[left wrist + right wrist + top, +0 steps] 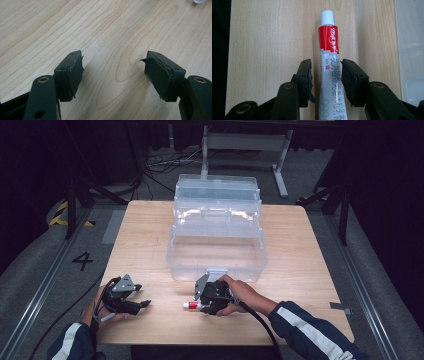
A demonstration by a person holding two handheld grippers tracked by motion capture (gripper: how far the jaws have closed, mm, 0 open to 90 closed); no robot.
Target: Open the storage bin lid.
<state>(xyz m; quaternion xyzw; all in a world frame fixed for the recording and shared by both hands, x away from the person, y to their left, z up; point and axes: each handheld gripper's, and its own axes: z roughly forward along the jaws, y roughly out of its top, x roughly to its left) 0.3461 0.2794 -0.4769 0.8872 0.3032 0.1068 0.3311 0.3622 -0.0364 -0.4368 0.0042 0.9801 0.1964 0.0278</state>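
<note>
High view overhead, gripper views close – shared wooden table (150, 235) (low angle)

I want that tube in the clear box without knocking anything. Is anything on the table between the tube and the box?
Nothing visible. The tube lies between the right gripper's jaws, just in front of the open clear box, with bare table between them.

The left gripper (142, 304) is held low at the near left, its jaws spread wide with nothing between them. The right gripper (201, 307) is held nearer the middle, pointed leftward, its jaws parted a little. Both forearms are seen entering from the bottom edge in striped sleeves.
</note>
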